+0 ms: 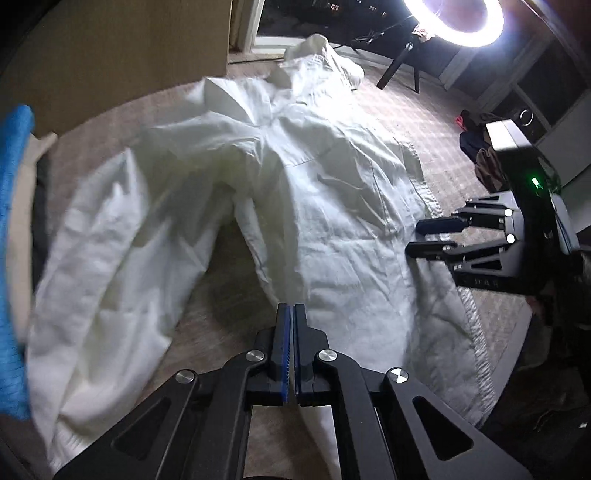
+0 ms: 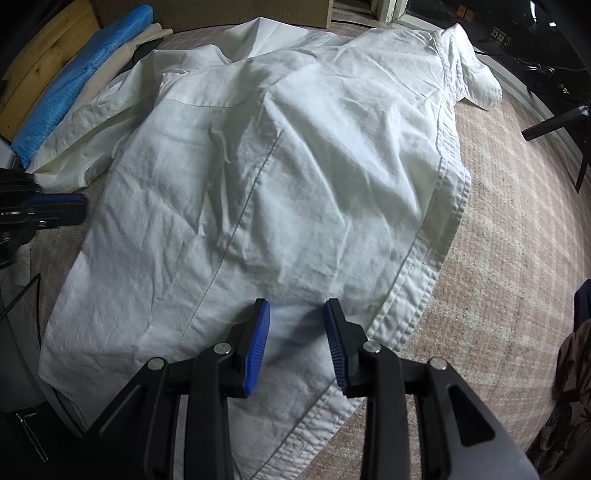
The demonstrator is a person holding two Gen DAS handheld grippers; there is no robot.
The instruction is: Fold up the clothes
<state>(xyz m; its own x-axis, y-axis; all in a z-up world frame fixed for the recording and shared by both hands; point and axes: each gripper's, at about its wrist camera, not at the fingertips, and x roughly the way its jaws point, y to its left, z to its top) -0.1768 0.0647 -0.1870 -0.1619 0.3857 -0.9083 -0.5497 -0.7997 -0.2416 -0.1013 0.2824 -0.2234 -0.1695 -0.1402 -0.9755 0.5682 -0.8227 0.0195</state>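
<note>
Nearest to the left wrist camera, the left gripper (image 1: 291,308) has its two jaws pressed together, blue pads touching, and nothing is between them. It hangs over the lower part of the white shirt (image 1: 314,206), near the place where the sleeve (image 1: 107,258) meets the body.

Beside it, the right gripper (image 2: 297,314) stands with its jaws spread, the blue fingertips (image 2: 258,332) apart, over the hem region of the shirt; whether the tips touch the cloth I cannot tell. Seen from the left wrist, this gripper is at the shirt's hemmed side edge.

The shirt lies flat and spread on the checked carpet (image 2: 509,229), which carries it. Its long axis runs from the hem, near the grippers, away to the collar (image 1: 236,99) at the far side. The cloth is white, wrinkled, with a seam line down the middle and a stitched double hem along the edge. One sleeve lies spread out to the left, the other is bunched at the far right corner.

Farther left, a folded blue cloth (image 2: 85,77) lies on a beige one. Beyond the collar a ring light (image 1: 454,22) shines.
</note>
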